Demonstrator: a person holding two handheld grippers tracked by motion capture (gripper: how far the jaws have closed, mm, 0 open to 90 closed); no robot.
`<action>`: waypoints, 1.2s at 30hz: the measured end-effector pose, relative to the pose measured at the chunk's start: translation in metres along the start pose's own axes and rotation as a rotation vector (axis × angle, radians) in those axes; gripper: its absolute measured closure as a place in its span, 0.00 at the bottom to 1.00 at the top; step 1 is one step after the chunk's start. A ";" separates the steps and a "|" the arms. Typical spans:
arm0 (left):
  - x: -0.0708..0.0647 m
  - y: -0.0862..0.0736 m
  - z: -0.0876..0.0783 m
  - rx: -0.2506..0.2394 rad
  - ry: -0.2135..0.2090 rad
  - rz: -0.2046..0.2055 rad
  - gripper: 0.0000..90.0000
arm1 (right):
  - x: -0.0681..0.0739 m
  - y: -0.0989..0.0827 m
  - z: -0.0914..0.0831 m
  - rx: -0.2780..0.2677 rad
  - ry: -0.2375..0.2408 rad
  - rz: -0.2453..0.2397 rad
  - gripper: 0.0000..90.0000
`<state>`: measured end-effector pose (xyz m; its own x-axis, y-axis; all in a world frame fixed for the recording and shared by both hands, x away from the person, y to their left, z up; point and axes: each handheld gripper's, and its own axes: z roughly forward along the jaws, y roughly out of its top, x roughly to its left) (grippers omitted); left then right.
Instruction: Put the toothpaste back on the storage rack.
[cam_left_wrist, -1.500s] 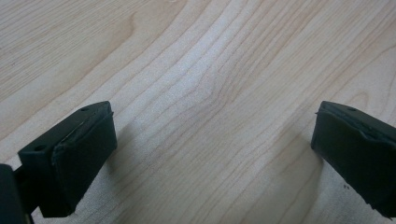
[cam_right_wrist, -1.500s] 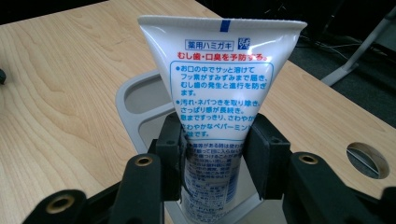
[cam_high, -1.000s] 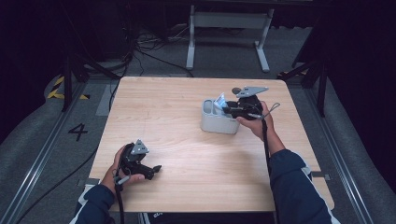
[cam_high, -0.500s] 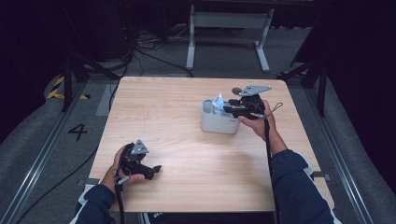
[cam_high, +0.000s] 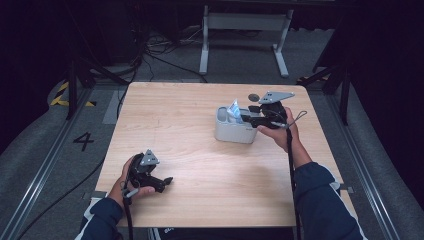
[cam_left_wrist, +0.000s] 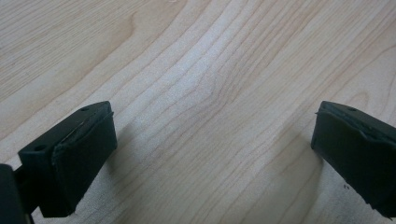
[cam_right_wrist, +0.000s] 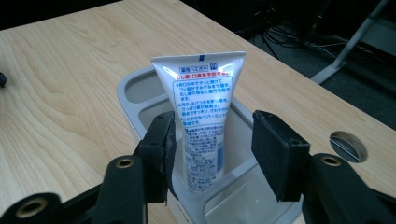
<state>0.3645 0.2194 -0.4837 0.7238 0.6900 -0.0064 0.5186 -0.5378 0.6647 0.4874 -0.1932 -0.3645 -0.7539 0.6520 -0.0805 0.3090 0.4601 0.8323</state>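
Our right gripper (cam_right_wrist: 212, 144) had just been opening, pads off the toothpaste tube (cam_right_wrist: 201, 116) (standing in the grey caddy (cam_right_wrist: 140, 88) at two o'clock); left gripper (cam_left_wrist: 210, 154) spread, idle

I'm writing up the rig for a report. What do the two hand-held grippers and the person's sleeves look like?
Both are black. The left hand-held gripper and the right hand-held gripper each carry a grey three-cornered plate on top and trail a black cable. The jaws are black arms with blocky, flat-faced pads and round screw holes. The person wears dark blue sleeves with a white band near the left elbow.
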 end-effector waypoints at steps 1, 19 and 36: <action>0.000 0.000 0.000 -0.001 0.001 0.001 0.01 | 0.000 0.000 -0.001 0.004 -0.004 -0.005 0.55; 0.000 0.000 0.000 0.000 0.000 0.000 0.01 | 0.007 -0.004 -0.032 0.061 -0.061 -0.076 0.42; 0.000 0.000 0.000 -0.001 0.000 0.000 0.01 | 0.017 -0.014 -0.057 0.089 -0.099 -0.124 0.38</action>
<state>0.3642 0.2195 -0.4838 0.7238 0.6900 -0.0058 0.5179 -0.5376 0.6654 0.4373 -0.2226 -0.3467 -0.7298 0.6413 -0.2369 0.2708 0.5893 0.7612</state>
